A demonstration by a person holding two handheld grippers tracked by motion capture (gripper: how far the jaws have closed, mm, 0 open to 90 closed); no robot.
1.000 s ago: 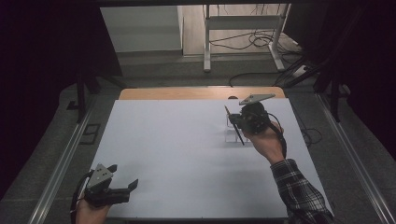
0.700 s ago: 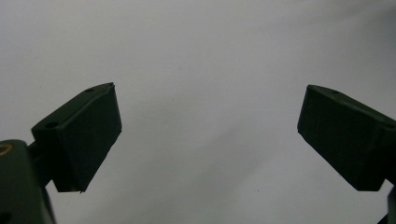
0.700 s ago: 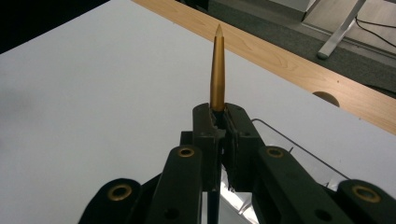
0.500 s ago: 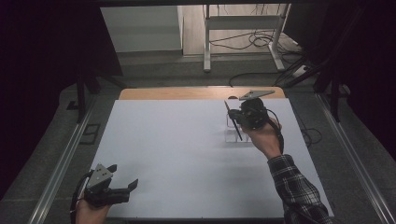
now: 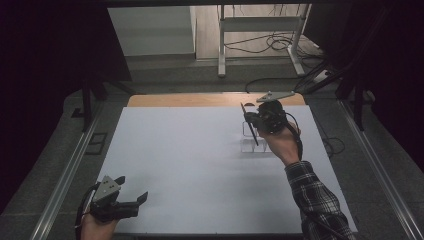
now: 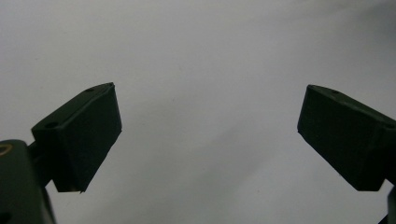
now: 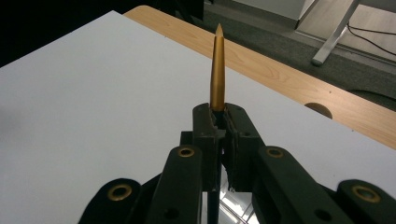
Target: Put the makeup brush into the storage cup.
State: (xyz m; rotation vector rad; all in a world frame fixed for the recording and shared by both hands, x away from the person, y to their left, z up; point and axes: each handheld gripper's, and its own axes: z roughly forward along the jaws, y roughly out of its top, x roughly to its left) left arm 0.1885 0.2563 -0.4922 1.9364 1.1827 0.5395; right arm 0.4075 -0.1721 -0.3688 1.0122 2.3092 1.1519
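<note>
The right gripper (image 5: 252, 121) is clamped on a gold pen (image 7: 217, 70), whose pointed tip sticks out beyond the pinched jaws in the right gripper view. From above, the pen shows as a thin dark stick slanting down over a clear plastic holder (image 5: 248, 145) on the white table (image 5: 190, 165). The left gripper (image 5: 131, 192) rests at the table's near left corner, jaws wide apart and holding nothing.

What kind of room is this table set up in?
Probably a lab or recording workspace: a white board covers a wooden tabletop, loose cables trail over grey floor, and dark curtains hang around.
</note>
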